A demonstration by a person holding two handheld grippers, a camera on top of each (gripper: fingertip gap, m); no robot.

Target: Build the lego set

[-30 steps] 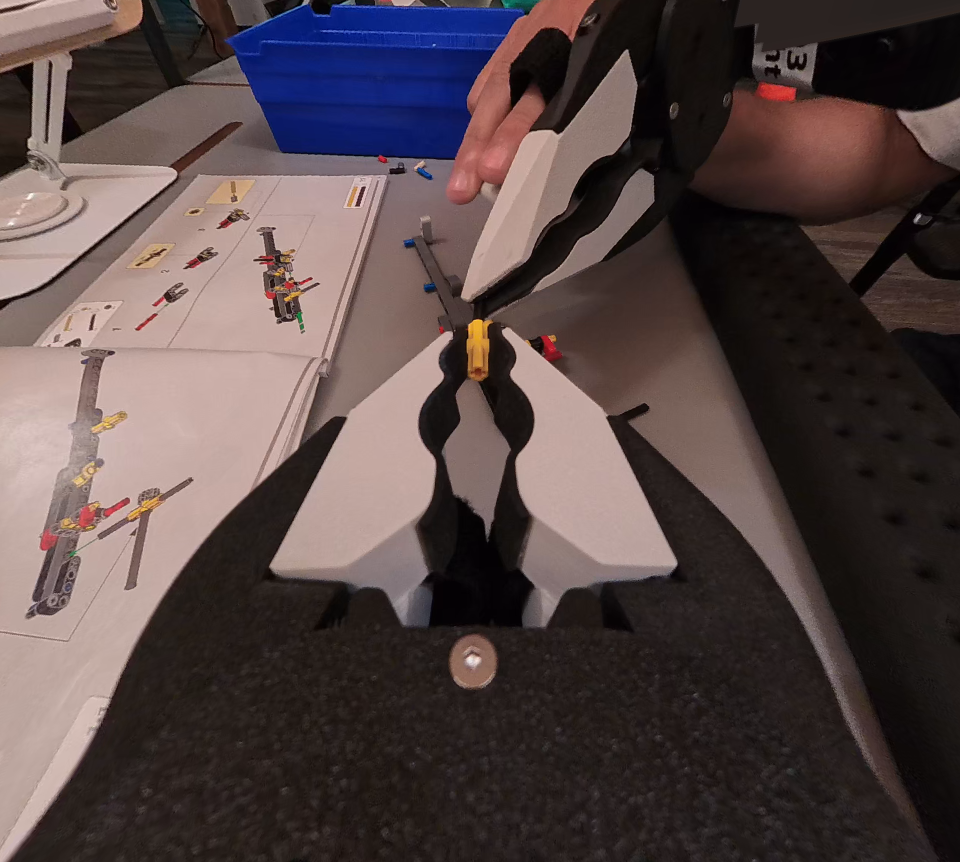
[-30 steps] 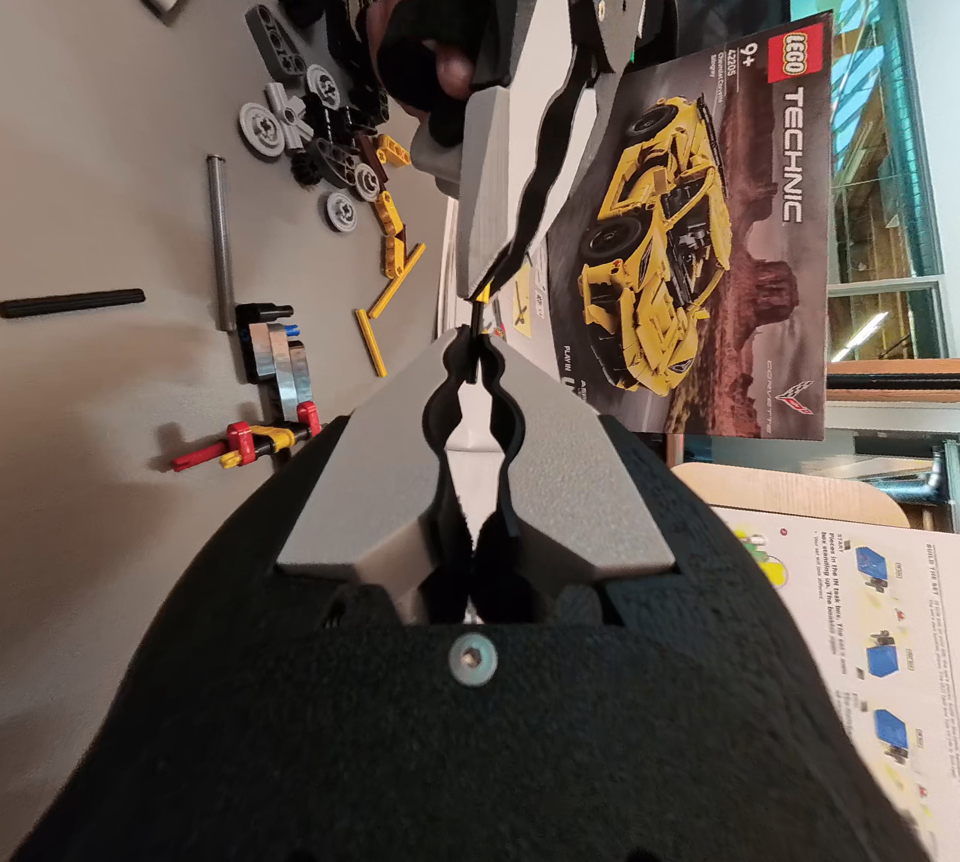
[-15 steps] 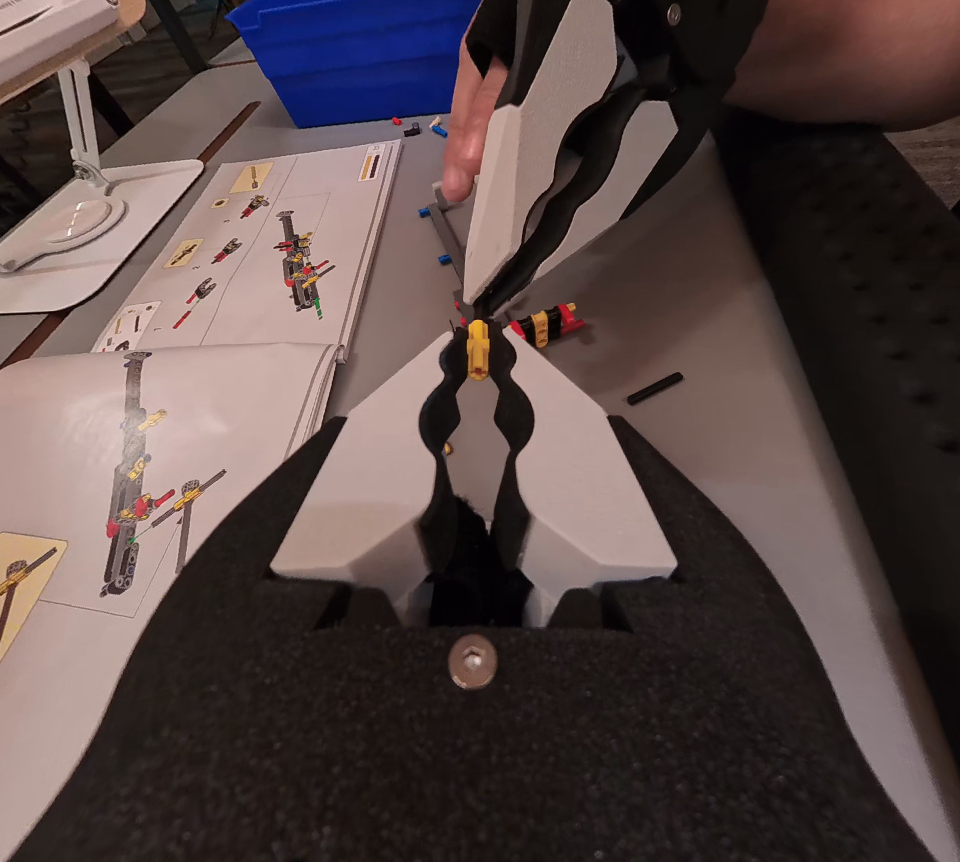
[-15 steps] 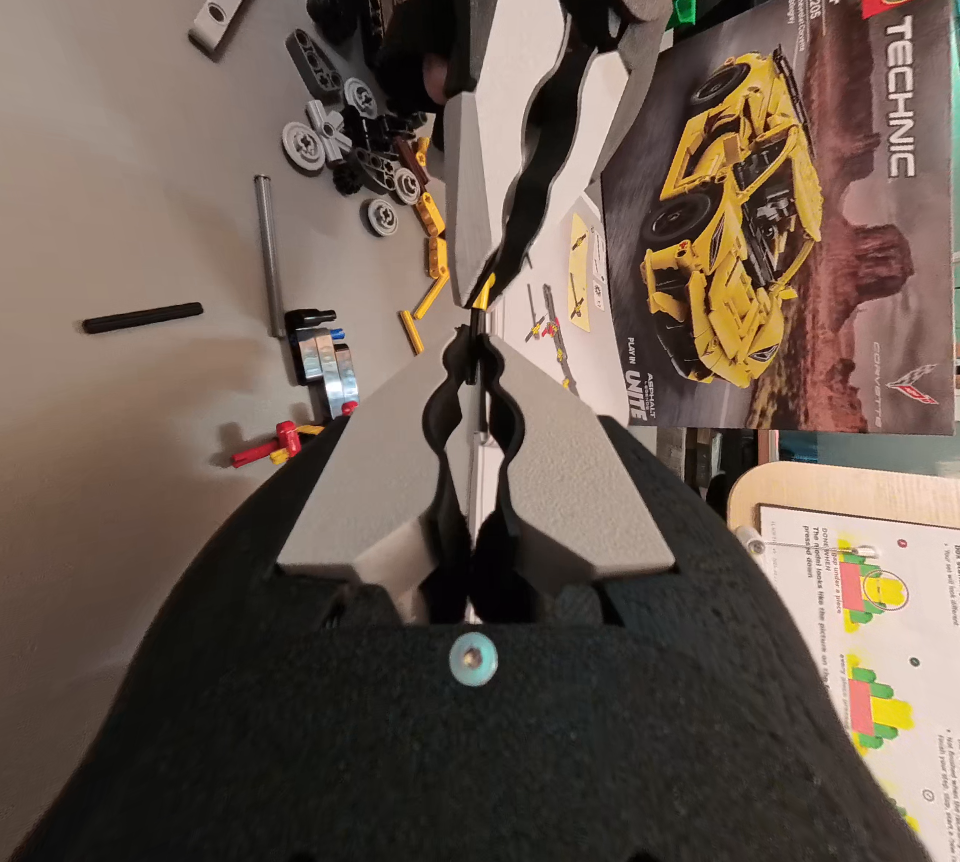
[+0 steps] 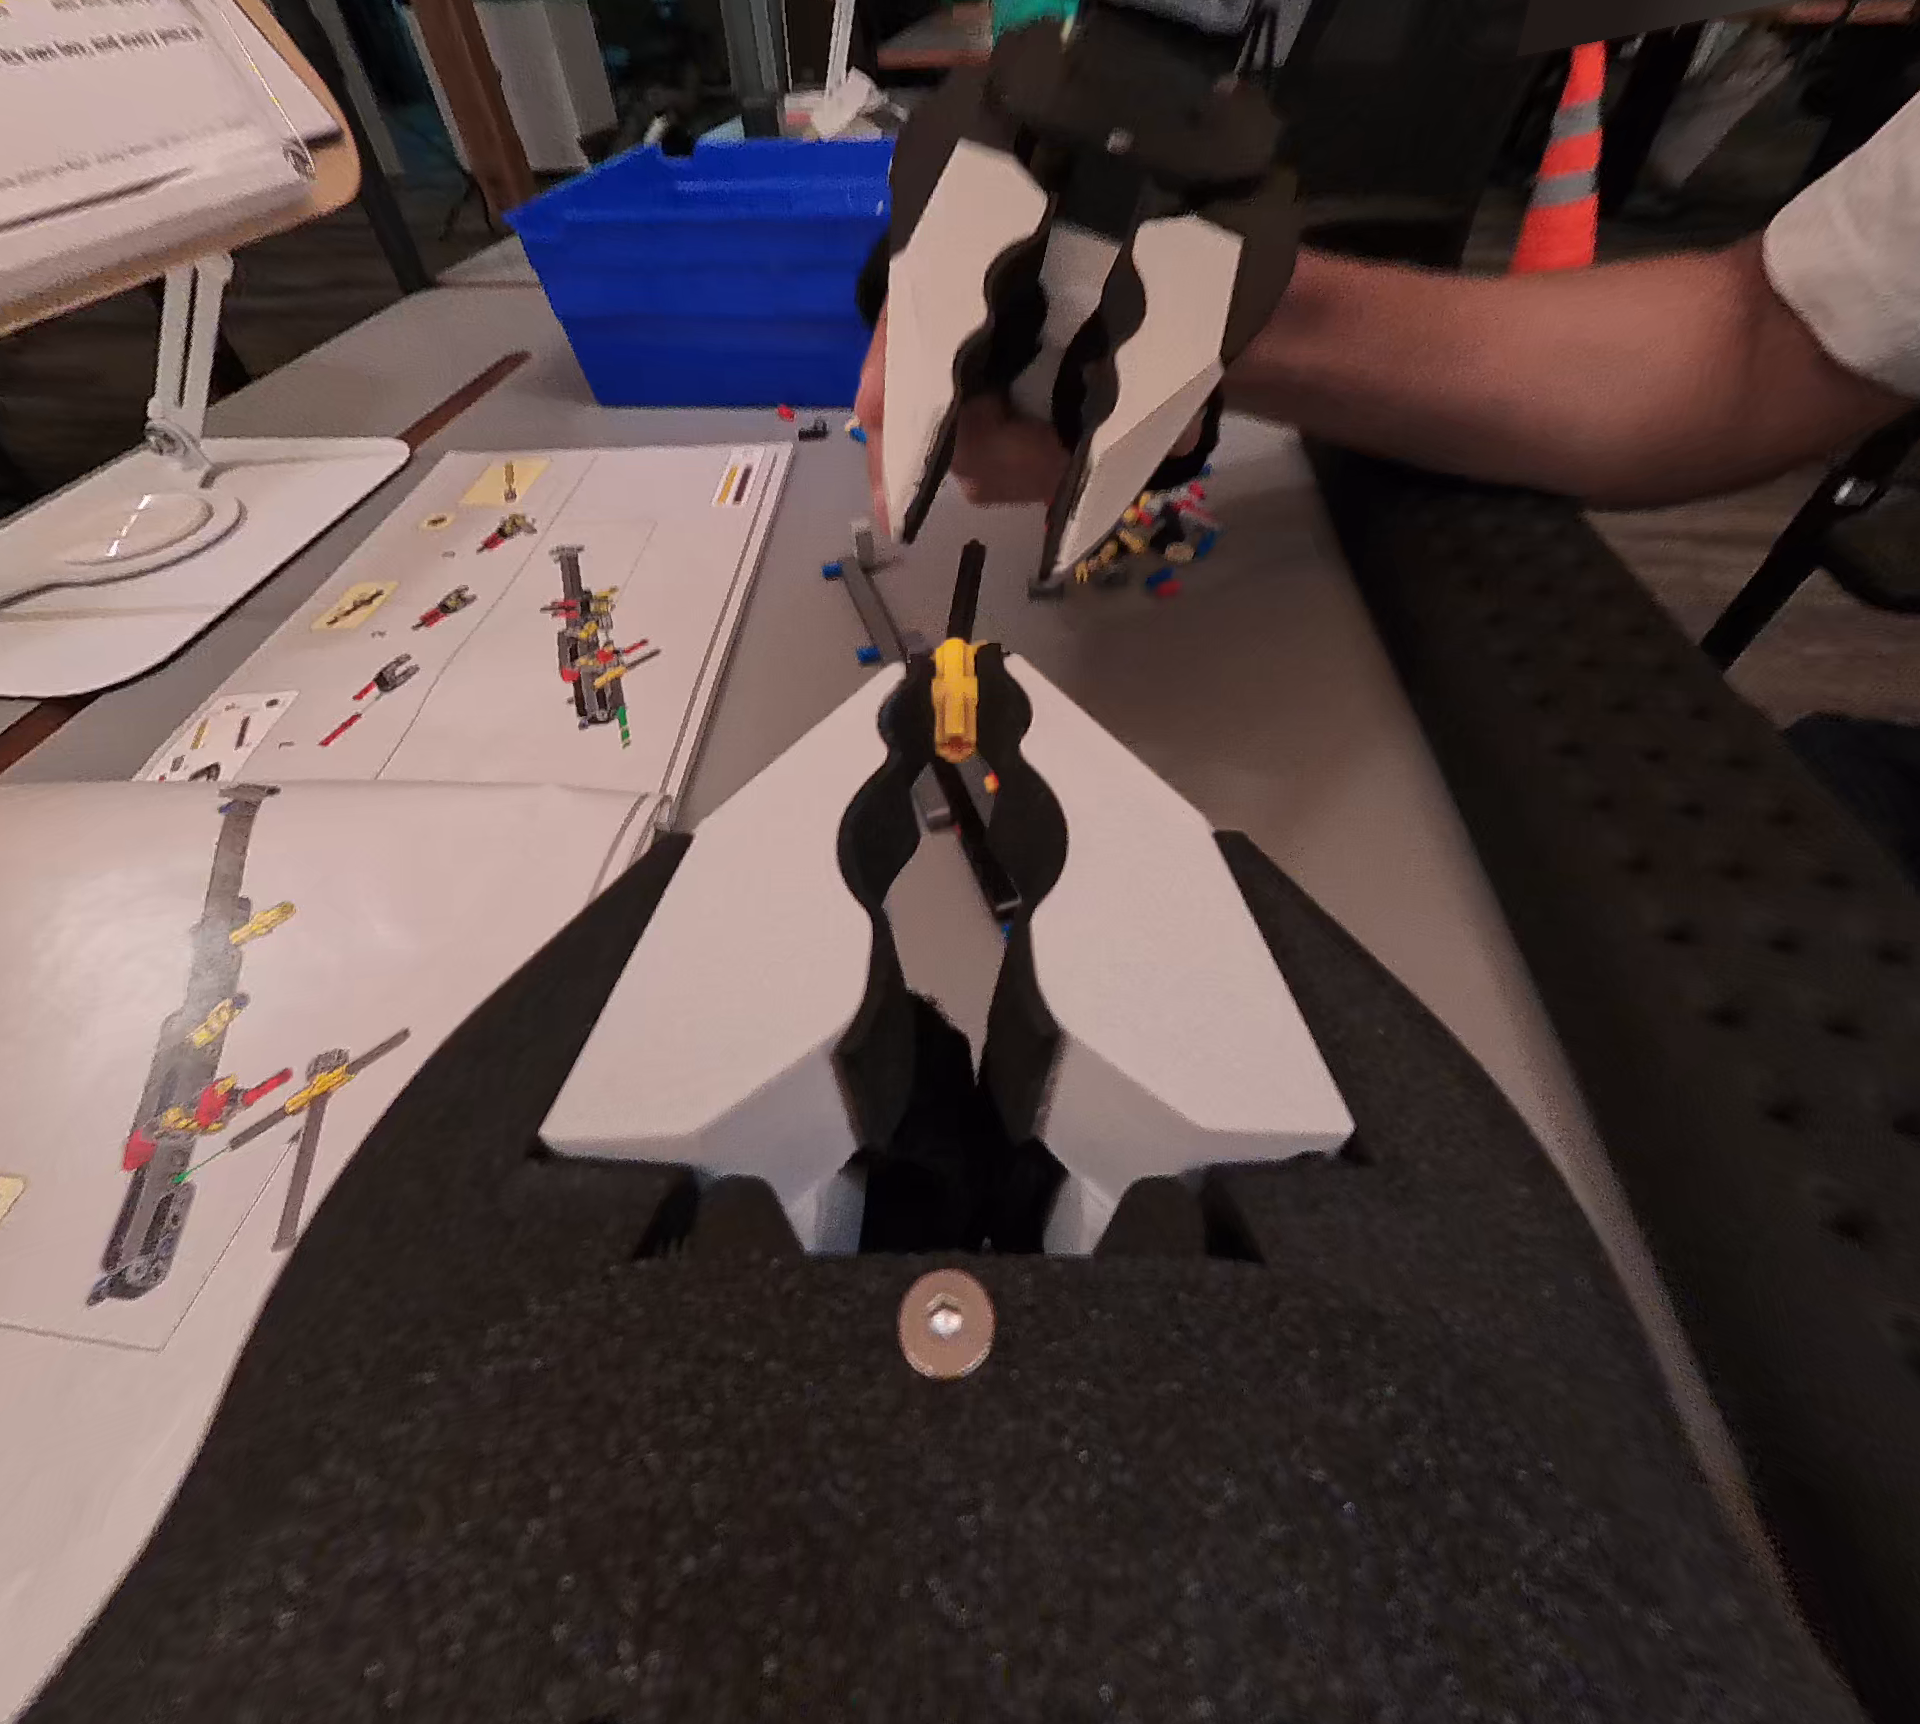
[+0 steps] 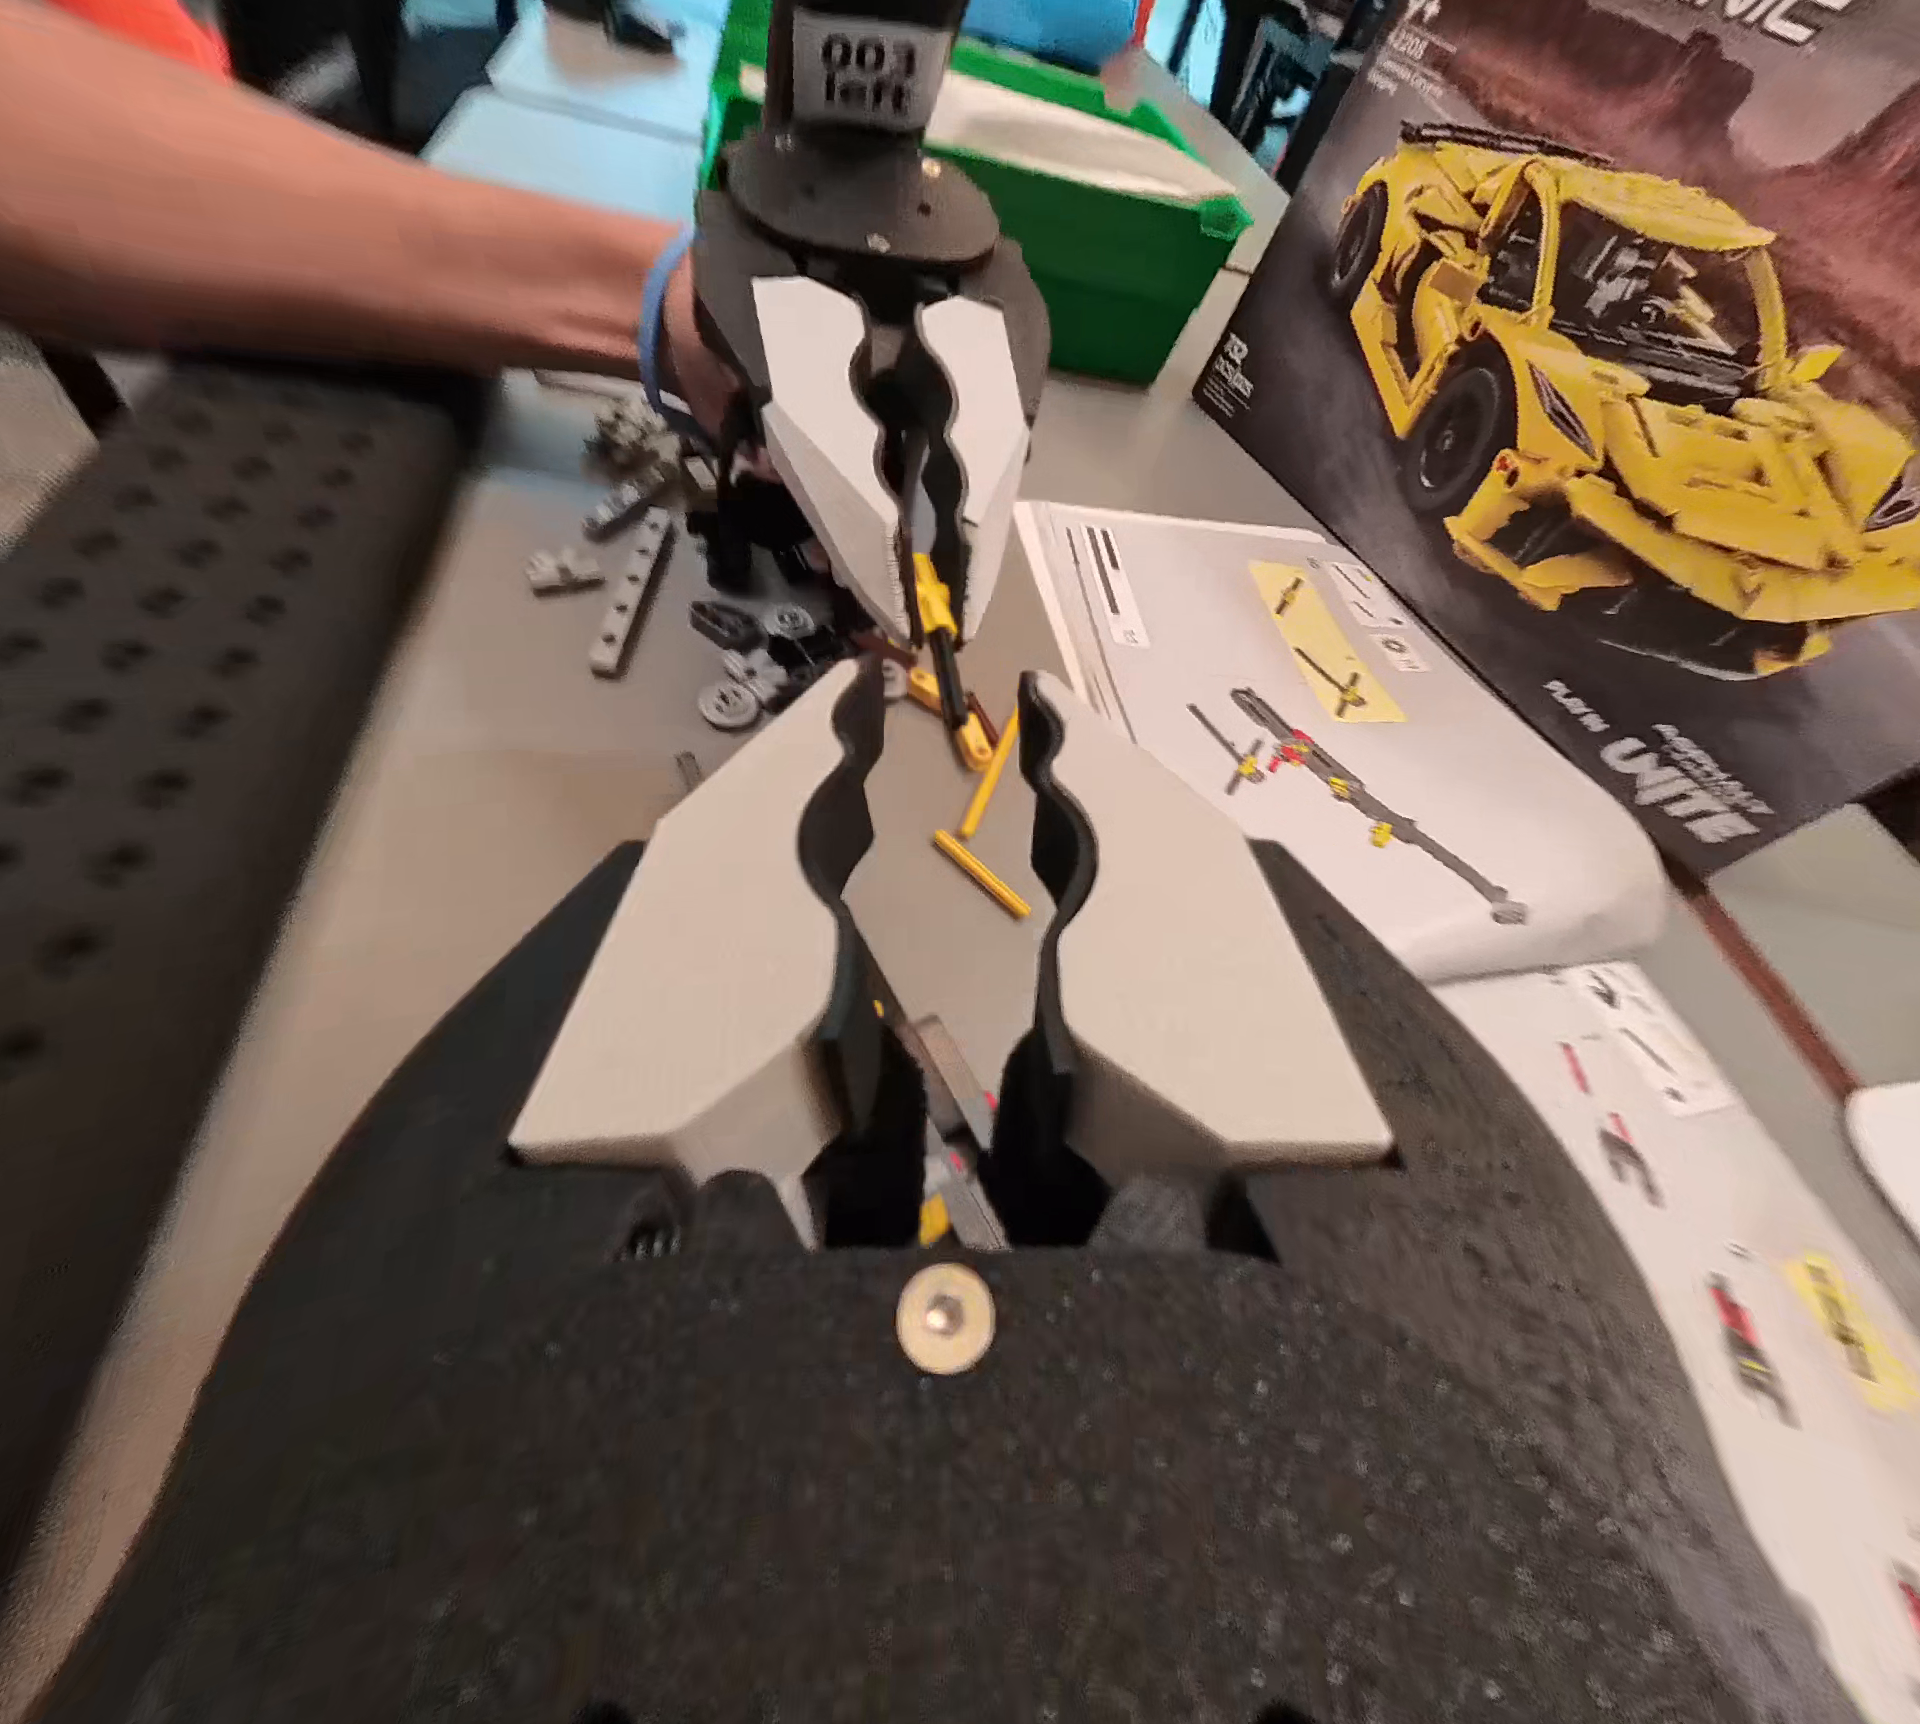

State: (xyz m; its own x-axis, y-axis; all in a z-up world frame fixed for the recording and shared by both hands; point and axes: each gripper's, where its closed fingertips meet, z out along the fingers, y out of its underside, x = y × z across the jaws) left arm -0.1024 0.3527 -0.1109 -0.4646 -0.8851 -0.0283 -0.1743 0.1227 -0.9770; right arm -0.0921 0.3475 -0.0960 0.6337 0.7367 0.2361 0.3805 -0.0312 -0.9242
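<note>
My left gripper is shut on a small yellow connector. A thin black axle sticks out of the connector's far end. They show in the right wrist view too, the connector and axle in the left gripper. My right gripper is open and empty, its tips just short of the axle. In the left wrist view the right gripper hangs above the table beyond the axle. A long dark grey beam assembly lies on the table below.
An open instruction booklet lies at the left, with a blue bin behind it. The set's box and a green bin stand at the back. Loose parts and yellow axles lie around. A black perforated mat edges the table. The tips of both grippers are at nearly the same place.
My right gripper has opened, let go of the black axle, turned upright and drawn back. The axle now stays in the yellow connector held by my left gripper.
</note>
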